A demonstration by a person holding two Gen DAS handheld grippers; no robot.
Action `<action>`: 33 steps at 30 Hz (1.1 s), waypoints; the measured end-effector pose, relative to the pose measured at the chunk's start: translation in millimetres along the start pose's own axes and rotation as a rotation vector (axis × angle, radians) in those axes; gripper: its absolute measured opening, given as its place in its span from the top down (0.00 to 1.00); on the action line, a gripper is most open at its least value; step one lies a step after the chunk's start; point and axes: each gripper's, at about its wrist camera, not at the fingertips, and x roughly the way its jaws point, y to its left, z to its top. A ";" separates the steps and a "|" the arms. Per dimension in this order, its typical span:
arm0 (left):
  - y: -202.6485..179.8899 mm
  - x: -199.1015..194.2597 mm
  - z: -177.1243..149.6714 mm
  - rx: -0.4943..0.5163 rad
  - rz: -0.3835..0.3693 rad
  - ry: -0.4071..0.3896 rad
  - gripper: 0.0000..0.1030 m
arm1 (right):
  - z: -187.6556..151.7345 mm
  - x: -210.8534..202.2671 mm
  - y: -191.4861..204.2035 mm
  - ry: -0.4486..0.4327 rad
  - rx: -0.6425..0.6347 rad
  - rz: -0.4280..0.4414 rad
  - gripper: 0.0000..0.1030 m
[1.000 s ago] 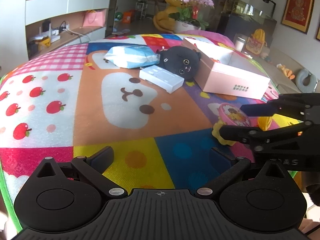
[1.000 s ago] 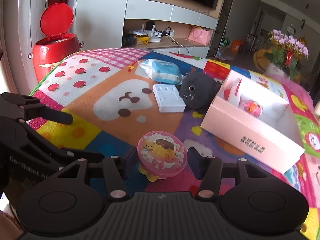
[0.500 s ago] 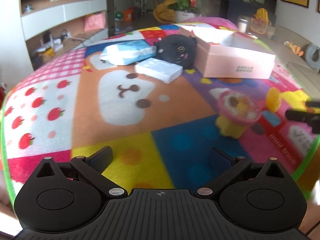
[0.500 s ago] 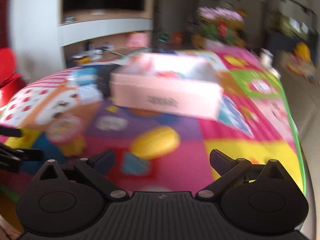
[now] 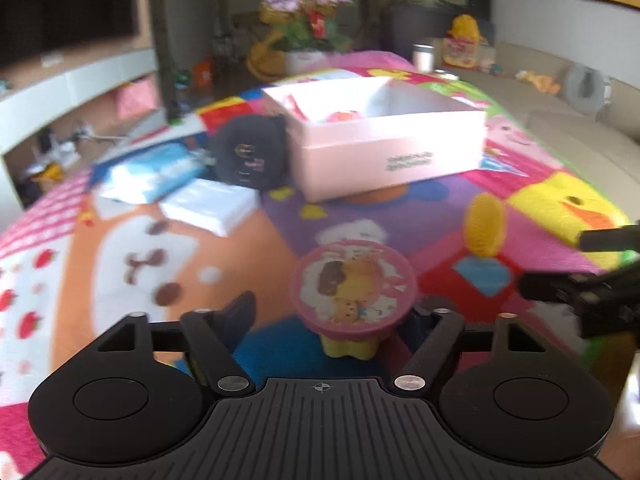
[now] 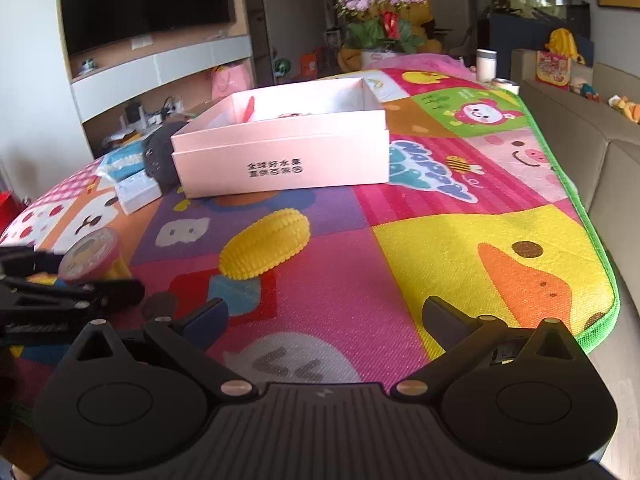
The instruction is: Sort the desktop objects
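Step in hand: left claw (image 5: 332,316) closing around pink-lidded toy cup (image 5: 354,286); cup stands between fingers on play mat (image 6: 460,248), pads not yet pressing as far as blur allows. Right claw (image 6: 322,314) spread wide, empty, aimed at yellow corn toy (image 6: 266,248) lying ahead, apart from it. Pink box (image 6: 280,148) open behind, few items inside. Next, likely: finish pinch on cup, lift, carry to box; right advances to straddle corn.

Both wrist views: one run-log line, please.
left gripper: closing around pudding cup | right gripper: open, empty | toy corn: on mat
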 end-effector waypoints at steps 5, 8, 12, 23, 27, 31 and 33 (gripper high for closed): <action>27.7 -2.6 -2.5 -0.095 0.078 0.021 0.10 | 4.4 2.2 13.6 -0.003 -0.093 0.038 0.00; 43.7 -5.8 -5.4 -0.165 0.087 0.023 0.08 | 14.3 5.7 23.2 0.001 -0.098 0.092 0.11; 57.9 -9.5 -8.3 -0.244 0.077 0.016 0.07 | 23.6 20.0 41.8 0.050 -0.094 0.205 0.15; 58.1 -10.6 -11.2 -0.254 0.055 0.001 0.03 | 40.3 20.0 56.0 -0.059 -0.167 0.047 0.18; 57.3 -10.8 -12.0 -0.252 0.051 -0.001 0.02 | 48.0 43.0 52.8 -0.006 -0.074 -0.024 0.18; 59.0 -11.1 -12.8 -0.263 0.041 -0.007 0.02 | 50.7 48.8 58.2 -0.013 -0.106 -0.054 0.23; 59.2 -10.9 -12.9 -0.267 0.037 -0.008 0.01 | 50.1 44.4 54.7 -0.009 -0.102 -0.019 0.24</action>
